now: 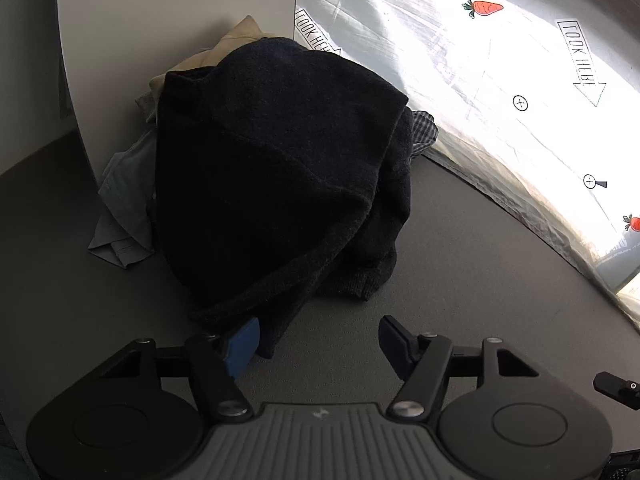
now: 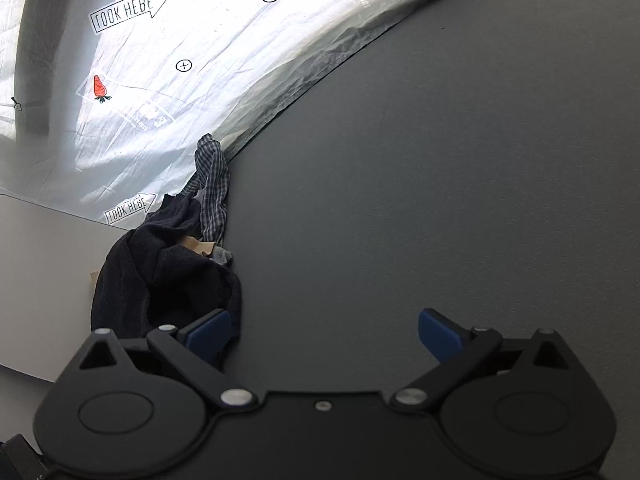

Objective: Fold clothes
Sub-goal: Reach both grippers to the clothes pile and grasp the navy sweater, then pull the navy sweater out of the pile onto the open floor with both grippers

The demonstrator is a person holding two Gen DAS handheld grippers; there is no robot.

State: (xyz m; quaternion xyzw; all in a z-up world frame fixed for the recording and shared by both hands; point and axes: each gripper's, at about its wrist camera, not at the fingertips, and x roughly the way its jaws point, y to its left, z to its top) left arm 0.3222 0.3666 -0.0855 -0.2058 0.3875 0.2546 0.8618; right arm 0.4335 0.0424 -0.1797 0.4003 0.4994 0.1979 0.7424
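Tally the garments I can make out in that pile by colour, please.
Dark navy knit: 1
Beige: 1
Pale blue-grey: 1
Checked: 1
Total: 4 visible; more may be hidden under the pile.

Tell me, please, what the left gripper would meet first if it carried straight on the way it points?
Probably the dark knit sweater heaped on the pile: its hem already lies beside the left gripper's open fingers. Depth is hard to judge, so it might brush the grey tabletop first.

Grey table (image 2: 440,160), printed sheet (image 1: 460,60), white panel (image 1: 160,8)
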